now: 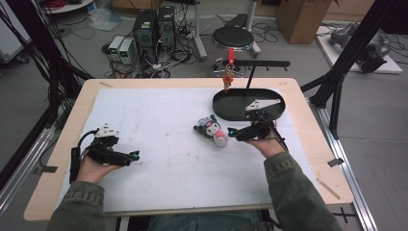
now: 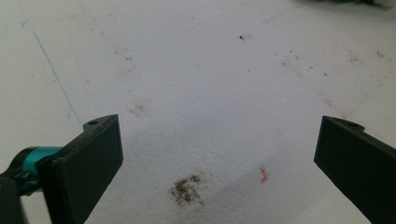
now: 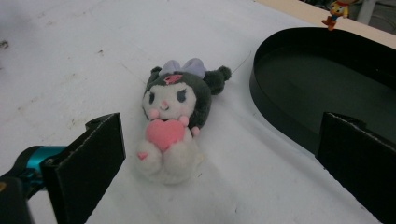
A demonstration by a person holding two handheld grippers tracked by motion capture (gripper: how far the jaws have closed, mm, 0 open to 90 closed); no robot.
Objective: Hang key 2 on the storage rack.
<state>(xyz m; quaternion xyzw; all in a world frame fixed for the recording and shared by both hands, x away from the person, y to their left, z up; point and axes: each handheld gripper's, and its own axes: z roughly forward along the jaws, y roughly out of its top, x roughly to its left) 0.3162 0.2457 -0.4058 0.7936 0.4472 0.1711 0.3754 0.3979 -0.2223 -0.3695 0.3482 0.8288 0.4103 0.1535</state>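
On a wooden table [image 1: 62, 144] covered by a white mat [image 1: 163, 144], a small plush toy [image 1: 212, 129] lies on its back near the middle, slightly right of centre. It has a dark head with a lilac bow, a white face, and a pink heart held against its chest. Just behind and to the right of it sits a shallow black oval tray [image 1: 226, 113] with a thin black stand [image 1: 260, 65] rising from it; a small orange and red charm [image 1: 228, 79] hangs from the stand's arm over the tray's far left edge.

The right gripper [image 1: 235, 134] is held low over the mat just to the right of the toy, pointing at it. Its jaws stand wide apart with nothing between them, and in the right gripper view the toy [image 3: 170, 123] lies a little ahead, not yet touched, with the tray [image 3: 280, 112] beside it.

The left gripper [image 1: 132, 156] rests well apart at the near left of the mat, jaws also spread wide and empty, above bare, smudged mat [image 2: 196, 93].

Judging by this, the work is at its very start: the toy has not been picked up, and grasping, lifting and placing it, probably in the tray or on the stand, all remain.
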